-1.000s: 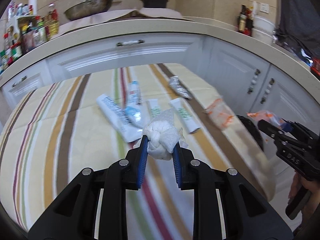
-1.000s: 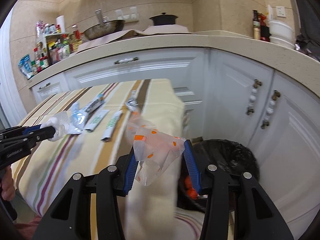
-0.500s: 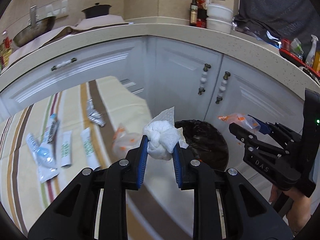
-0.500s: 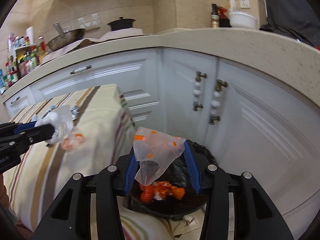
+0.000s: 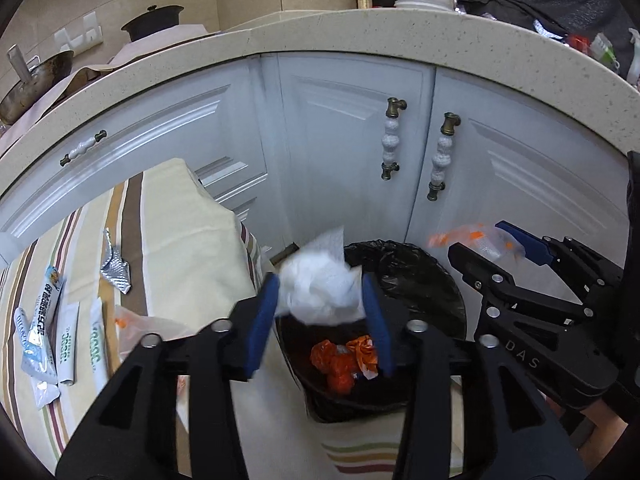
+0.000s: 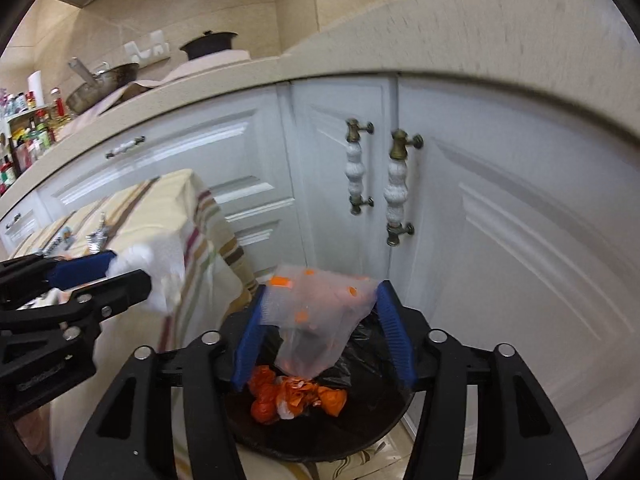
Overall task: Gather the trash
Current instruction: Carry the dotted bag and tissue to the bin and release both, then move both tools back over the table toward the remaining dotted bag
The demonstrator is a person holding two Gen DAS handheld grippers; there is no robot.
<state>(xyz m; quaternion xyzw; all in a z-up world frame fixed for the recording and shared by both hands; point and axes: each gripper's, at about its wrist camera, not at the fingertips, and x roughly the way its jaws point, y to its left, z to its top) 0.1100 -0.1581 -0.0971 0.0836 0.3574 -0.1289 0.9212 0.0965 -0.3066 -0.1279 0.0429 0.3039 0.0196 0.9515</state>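
Two grippers are hovering over the bin [image 5: 404, 268] to drop trash: left gripper [image 5: 322, 308] releasing tissue [image 5: 320, 292], right gripper [image 6: 320, 332] releasing plastic bag [image 6: 316, 316], both jaws opening.

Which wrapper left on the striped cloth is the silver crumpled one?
The foil wrapper, nearest the cabinets; the other packets are flat, white with printed lettering.

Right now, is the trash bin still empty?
No. The black-lined trash bin already holds crumpled orange wrappers at its bottom, plain in the right wrist view.
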